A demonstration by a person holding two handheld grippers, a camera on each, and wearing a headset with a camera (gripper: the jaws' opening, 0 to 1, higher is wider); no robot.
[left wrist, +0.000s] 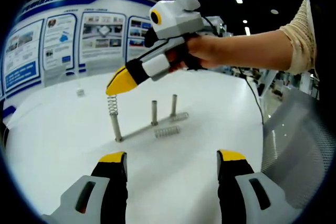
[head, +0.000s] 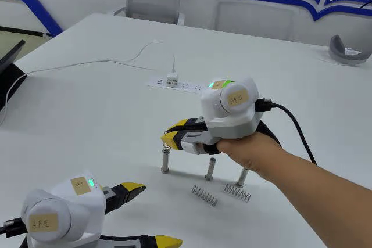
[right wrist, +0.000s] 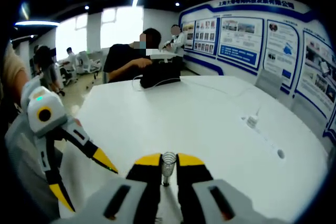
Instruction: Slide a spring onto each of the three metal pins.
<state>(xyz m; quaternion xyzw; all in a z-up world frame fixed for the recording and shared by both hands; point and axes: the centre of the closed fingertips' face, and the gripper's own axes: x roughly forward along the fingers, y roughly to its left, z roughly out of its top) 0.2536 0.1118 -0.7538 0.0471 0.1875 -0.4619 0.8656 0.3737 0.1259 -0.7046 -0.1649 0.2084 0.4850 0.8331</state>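
Head view: right gripper (head: 172, 138), held in a hand (head: 250, 152), sits at frame centre; its yellow tips are directly over the leftmost pin (head: 165, 161) of three upright metal pins on the white worktop (head: 87, 114); the middle pin (head: 210, 168) and the right pin (head: 242, 176) are bare.

Right gripper view: jaws drawn nearly together, pinching a spring (right wrist: 168, 162) between the tips at bottom centre; a short length of pin shows just beneath the coils.

Left gripper view: the same spring sits on the upper part of the leftmost pin, just under the yellow tip; the shaft below it is bare down to the worktop.

Head view, lower centre: a loose spring (head: 204, 195) lies flat just below the middle pin; a second loose spring (head: 237, 192) lies flat just below the right pin; the two are apart.

Left gripper (head: 150, 214) is at the lower left of the head view; jaws spread wide, holding nothing, well apart from the pins.
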